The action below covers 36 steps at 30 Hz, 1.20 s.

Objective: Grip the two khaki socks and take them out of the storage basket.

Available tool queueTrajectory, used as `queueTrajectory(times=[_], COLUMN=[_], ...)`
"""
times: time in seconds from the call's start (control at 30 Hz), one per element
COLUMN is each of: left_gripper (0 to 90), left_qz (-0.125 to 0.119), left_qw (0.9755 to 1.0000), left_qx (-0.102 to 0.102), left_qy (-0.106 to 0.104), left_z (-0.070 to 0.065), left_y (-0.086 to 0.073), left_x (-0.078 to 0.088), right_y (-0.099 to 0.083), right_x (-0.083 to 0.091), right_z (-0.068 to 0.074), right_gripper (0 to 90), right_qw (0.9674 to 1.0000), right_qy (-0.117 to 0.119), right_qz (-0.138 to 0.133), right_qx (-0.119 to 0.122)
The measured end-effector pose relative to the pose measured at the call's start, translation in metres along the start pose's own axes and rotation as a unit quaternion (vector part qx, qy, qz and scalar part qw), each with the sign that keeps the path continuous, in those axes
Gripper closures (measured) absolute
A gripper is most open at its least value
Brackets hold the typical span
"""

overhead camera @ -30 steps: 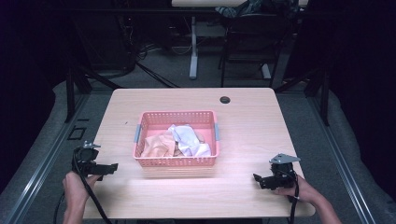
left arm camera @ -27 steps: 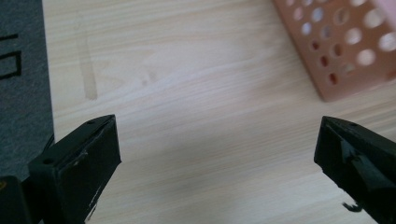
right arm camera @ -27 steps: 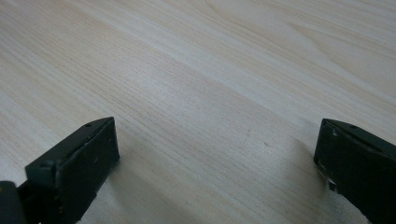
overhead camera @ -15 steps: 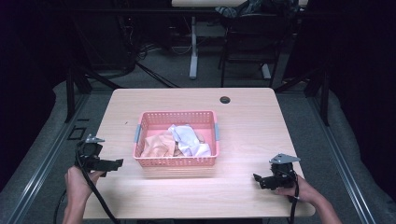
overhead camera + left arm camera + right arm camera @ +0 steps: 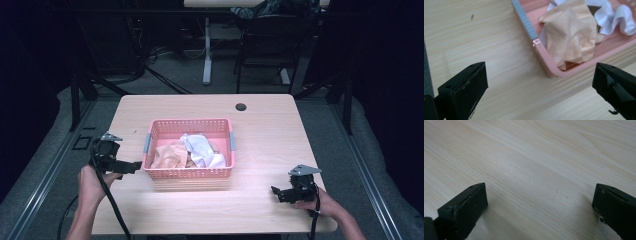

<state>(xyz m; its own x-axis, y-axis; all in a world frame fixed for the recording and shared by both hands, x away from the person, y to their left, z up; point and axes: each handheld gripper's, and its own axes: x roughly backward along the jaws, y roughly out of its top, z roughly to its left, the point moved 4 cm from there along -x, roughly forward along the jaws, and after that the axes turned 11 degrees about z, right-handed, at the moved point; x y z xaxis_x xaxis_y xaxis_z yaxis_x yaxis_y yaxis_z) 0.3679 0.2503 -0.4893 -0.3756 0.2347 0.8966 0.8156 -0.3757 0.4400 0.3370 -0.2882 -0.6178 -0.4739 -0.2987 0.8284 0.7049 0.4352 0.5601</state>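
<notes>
A pink plastic basket with grey handles sits mid-table. Inside it lie a peach cloth and a white cloth. My left gripper hovers just left of the basket's front left corner, jaws wide open and bare. In the left gripper view the basket's corner, the peach cloth and the white cloth lie ahead between the jaws. My right gripper rests low near the table's front right, open, with bare wood between its fingers.
The light wooden table has a round cable hole at its back edge. Beyond it stand a desk leg and dark chair frames. Metal rails run along the floor on both sides.
My left gripper has risen and moved right toward the basket's front left corner. The right gripper has stayed in place.
</notes>
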Motion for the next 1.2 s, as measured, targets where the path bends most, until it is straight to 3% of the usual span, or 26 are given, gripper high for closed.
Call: queueTrajectory(times=[0.23,0.37,0.57,1.1,1.17,1.2], left_gripper=[0.0,1.3,14.7,41.7,46.4,54.4], left_qz=[-0.005,0.005,0.028,0.092,0.101,0.105], left_qw=[0.9993,0.9984,0.9970,0.9940,0.9932,0.9927], left_qx=[-0.032,-0.048,-0.063,-0.058,-0.058,-0.059], left_qy=[-0.020,-0.029,-0.034,-0.002,0.004,0.006], left_z=[-0.019,-0.030,-0.043,-0.039,-0.039,-0.039], left_y=[0.023,0.033,0.040,0.044,0.043,0.042], left_x=[-0.005,-0.015,-0.038,-0.079,-0.083,-0.084], right_y=[0.000,0.000,0.000,0.000,0.000,0.000], right_x=[0.000,0.000,0.000,0.000,0.000,0.000], right_z=[0.000,0.000,0.000,0.000,0.000,0.000], right_gripper=[0.0,0.0,0.0,0.0,0.0,0.0], right_qw=[1.0000,1.0000,1.0000,1.0000,1.0000,1.0000], right_qy=[0.000,0.000,0.000,0.000,0.000,0.001], right_qz=[0.001,0.001,0.001,0.001,0.000,0.001], right_qx=[0.001,0.001,0.001,0.001,0.000,0.001])
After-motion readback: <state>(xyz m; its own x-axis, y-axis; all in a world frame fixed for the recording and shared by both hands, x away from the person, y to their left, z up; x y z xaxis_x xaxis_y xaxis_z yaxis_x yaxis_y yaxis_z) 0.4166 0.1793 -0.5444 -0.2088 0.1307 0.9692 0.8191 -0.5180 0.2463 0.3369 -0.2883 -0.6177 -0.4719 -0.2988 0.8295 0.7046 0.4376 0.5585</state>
